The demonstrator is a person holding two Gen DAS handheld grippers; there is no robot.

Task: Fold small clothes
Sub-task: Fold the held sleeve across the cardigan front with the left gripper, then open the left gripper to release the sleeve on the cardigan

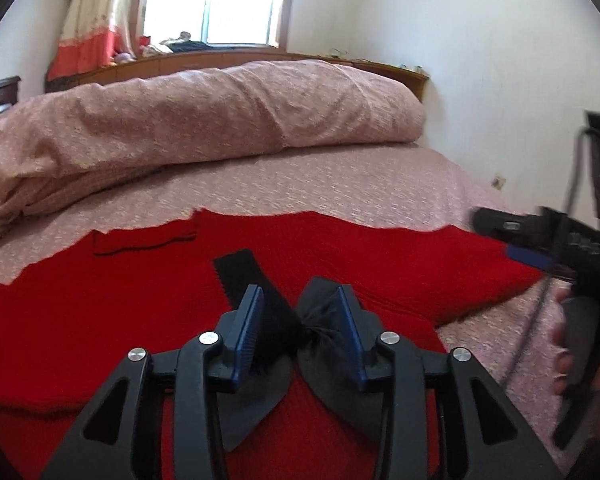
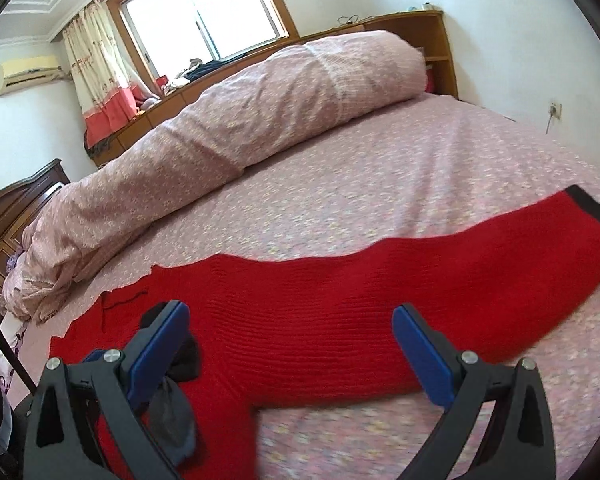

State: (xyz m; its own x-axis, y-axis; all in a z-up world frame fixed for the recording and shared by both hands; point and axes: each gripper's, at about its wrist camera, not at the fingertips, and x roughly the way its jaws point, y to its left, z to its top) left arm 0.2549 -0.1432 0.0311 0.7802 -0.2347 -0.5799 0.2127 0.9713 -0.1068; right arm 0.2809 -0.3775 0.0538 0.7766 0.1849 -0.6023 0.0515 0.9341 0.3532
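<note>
A red knit sweater (image 1: 112, 304) lies spread flat on the pink bed (image 1: 340, 184). It has a black bow (image 1: 324, 320) at the front and a black-trimmed cuff (image 2: 592, 210) on the sleeve stretching right. My left gripper (image 1: 300, 328) hovers over the sweater with its blue pads either side of the bow's knot; whether they clamp it I cannot tell. My right gripper (image 2: 292, 344) is open and empty above the base of the right sleeve (image 2: 440, 276). It also shows at the right edge of the left wrist view (image 1: 540, 240).
A rolled pink duvet (image 1: 204, 120) lies across the far side of the bed. A wooden headboard shelf (image 2: 428, 28) and window (image 2: 204, 4) stand behind it. A dark wooden cabinet (image 2: 16, 208) is at the left. White wall bounds the right side.
</note>
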